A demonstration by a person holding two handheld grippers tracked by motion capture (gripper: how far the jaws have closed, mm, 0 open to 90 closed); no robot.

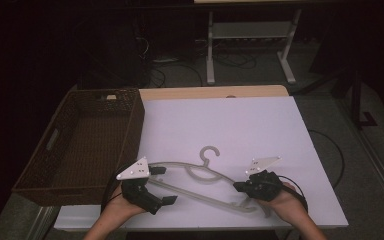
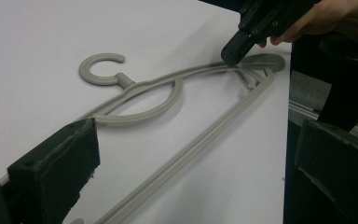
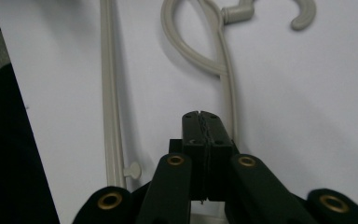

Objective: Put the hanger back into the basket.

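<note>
The high view is dim and grainy; only the white bench [image 1: 230, 130] catches light, and the room behind sinks into near-black. The basket [image 1: 85, 140] reads dark with little detail. The hanger [image 2: 168, 93] throws soft, faint shadows. In both gripper views the near jaws are blurred and dark, while the white surface looks evenly lit without glare.

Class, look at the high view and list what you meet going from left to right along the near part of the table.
Wicker basket → left gripper → grey hanger → right gripper.
</note>
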